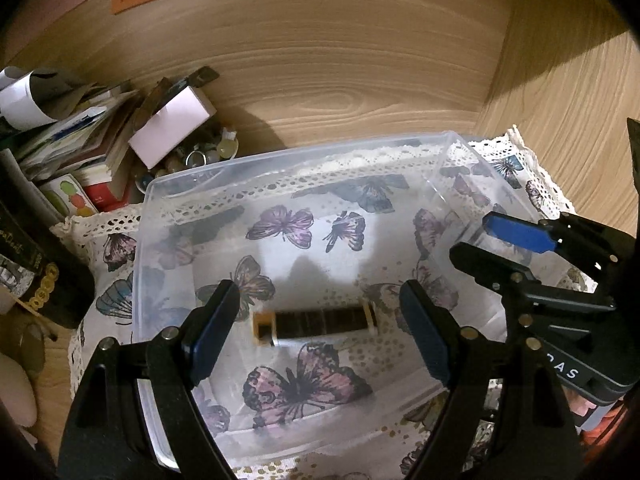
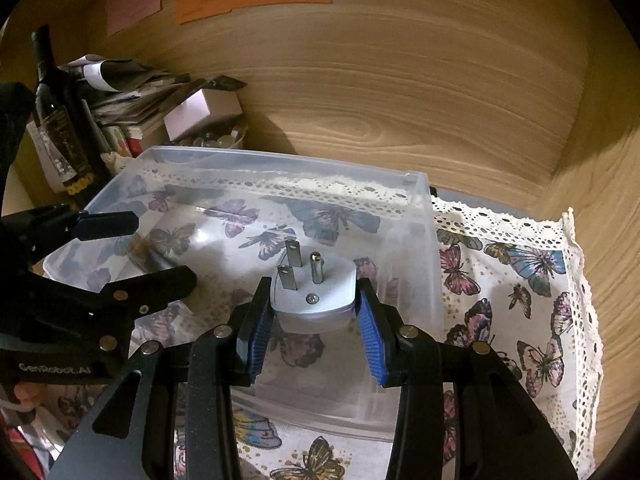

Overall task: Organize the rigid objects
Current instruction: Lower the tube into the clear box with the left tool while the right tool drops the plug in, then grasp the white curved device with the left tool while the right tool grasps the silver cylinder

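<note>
A clear plastic bin [image 1: 149,216] stands on a butterfly cloth. A dark thread spool [image 1: 320,325] lies on its side on the bin floor. My left gripper [image 1: 320,304] is open above the bin, its fingers on either side of the spool and apart from it. My right gripper [image 2: 313,298] is shut on a white three-pin plug adapter [image 2: 316,300], pins pointing up and away, held over the bin [image 2: 416,248] near its right wall. The left gripper shows in the right wrist view [image 2: 156,248], the right gripper in the left wrist view [image 1: 496,248].
A pile of books and papers [image 1: 80,140] and a white box [image 1: 172,128] lie at the back left. A dark bottle [image 2: 60,128] stands left of the bin. The butterfly cloth [image 2: 520,280] extends right of the bin. Wooden walls [image 1: 360,60] close the back and right.
</note>
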The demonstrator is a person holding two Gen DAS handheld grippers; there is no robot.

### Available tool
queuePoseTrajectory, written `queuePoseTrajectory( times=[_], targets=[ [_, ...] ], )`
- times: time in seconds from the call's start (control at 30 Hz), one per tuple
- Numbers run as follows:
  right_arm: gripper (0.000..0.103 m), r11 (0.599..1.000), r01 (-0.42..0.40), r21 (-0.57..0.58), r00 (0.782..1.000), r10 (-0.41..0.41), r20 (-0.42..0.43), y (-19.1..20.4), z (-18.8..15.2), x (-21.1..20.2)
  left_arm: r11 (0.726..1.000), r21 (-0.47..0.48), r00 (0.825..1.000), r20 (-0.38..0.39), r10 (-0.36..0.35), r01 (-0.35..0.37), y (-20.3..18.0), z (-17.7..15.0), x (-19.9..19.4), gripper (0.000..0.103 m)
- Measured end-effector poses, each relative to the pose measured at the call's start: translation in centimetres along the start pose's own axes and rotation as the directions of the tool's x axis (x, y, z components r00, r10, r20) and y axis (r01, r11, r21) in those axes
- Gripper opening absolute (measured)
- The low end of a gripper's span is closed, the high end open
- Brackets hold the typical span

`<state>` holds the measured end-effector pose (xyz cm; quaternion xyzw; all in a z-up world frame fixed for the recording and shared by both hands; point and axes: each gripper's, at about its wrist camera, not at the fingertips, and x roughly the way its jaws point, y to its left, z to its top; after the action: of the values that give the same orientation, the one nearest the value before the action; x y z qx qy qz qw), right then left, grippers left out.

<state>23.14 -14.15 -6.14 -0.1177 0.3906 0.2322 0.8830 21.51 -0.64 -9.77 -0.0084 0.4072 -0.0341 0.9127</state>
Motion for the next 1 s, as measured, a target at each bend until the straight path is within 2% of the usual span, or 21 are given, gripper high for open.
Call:
queuePoseTrajectory(
  times=[0.07, 0.23, 0.37, 0.53, 0.77, 1.0],
  targets=[
    [0.046, 1.0, 0.005, -0.003, 1.0, -0.005, 0.006, 0.1, 0.0, -0.2, 1.0, -0.004, 1.0, 0.005, 0.01, -0.01, 0.0, 0.1, -0.2, 0.088],
    [0.056, 1.0, 0.022, -0.002, 0.999, -0.022, 0.047, 0.0, 0.1, -1.9, 1.0, -0.005, 0.999, 0.045, 0.02, -0.02, 0.1, 0.1, -2.1, 0.092],
    [0.062, 1.0, 0.029, 0.01, 0.994, -0.03, 0.104, 0.0, 0.1, -4.3, 1.0, -0.009, 0.995, 0.096, 0.011, -0.011, 0.2, -0.2, -4.6, 0.097],
    [0.073, 0.999, 0.043, 0.026, 0.98, -0.047, 0.195, -0.1, -0.7, -8.3, 1.0, 0.002, 0.986, 0.164, 0.005, -0.006, 0.4, -1.9, -8.1, 0.1],
    [0.074, 0.998, 0.06, 0.024, 0.968, -0.064, 0.244, 0.6, -3.3, -11.7, 1.0, 0.007, 0.981, 0.194, -0.004, 0.003, 0.5, -5.7, -10.9, 0.102],
    [0.074, 0.997, 0.059, 0.043, 0.982, -0.065, 0.178, 1.2, -7.5, -11.3, 1.0, 0.02, 0.99, 0.143, -0.017, 0.015, -0.1, -10.2, -10.7, 0.102]
  ],
)
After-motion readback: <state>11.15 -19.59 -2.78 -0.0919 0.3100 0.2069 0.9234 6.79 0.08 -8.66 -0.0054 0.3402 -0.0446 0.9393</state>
